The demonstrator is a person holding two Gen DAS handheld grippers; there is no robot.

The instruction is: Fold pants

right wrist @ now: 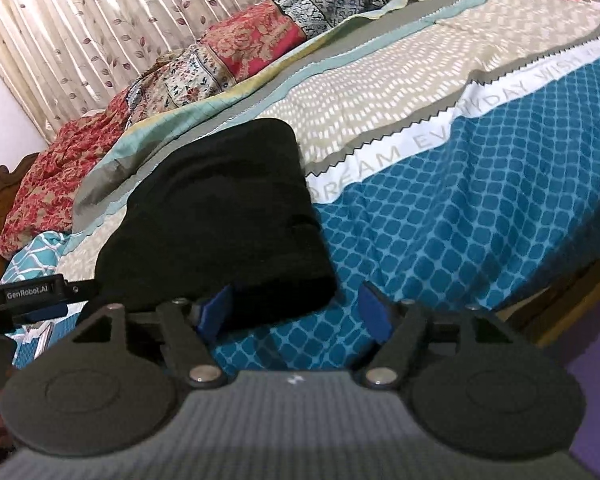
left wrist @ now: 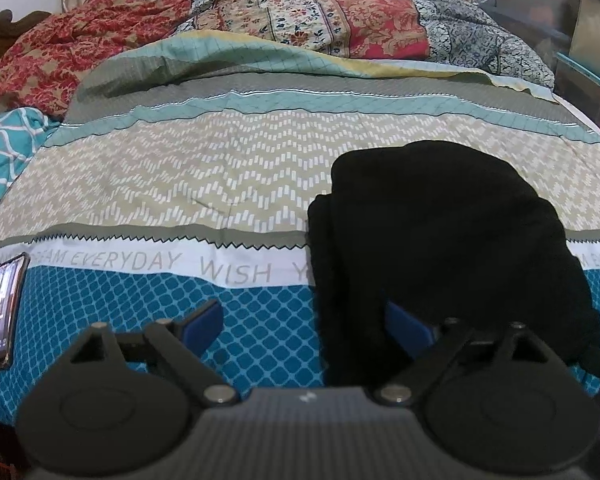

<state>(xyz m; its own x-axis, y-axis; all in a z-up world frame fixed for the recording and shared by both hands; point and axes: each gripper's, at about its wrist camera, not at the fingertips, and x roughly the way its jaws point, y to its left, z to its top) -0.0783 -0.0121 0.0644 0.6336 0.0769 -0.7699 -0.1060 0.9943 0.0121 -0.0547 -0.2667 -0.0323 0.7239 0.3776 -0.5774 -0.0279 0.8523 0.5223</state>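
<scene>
Both sets of jaws stand wide apart and grip nothing. The left gripper (left wrist: pixel 306 328) has one blue pad over bare bedspread and the other at the near left edge of the black pants (left wrist: pixel 440 248); the cloth lies against that pad but is not pinched. The right gripper (right wrist: pixel 296 312) straddles the near right corner of the pants (right wrist: pixel 220 216), again without any clamp on the fabric.

The pants lie as a compact, thick, roughly rectangular bundle near the front edge of the bed (left wrist: pixel 180 184), across the teal band and the white lettered stripe of the bedspread. The fold looks essentially complete (no loose leg or trailing hem is visible in either view).

Judged step in hand: release and clear away. To do it well:
- Keep the jaws fully spread, so that no pad drags a layer.
- Draw each gripper straight back toward the front edge of the bed, not sideways across the stack.
- Check that the near corners stay square.

A phone (left wrist: pixel 2 312) lies at the front left edge of the bed, well apart from the pants.
</scene>
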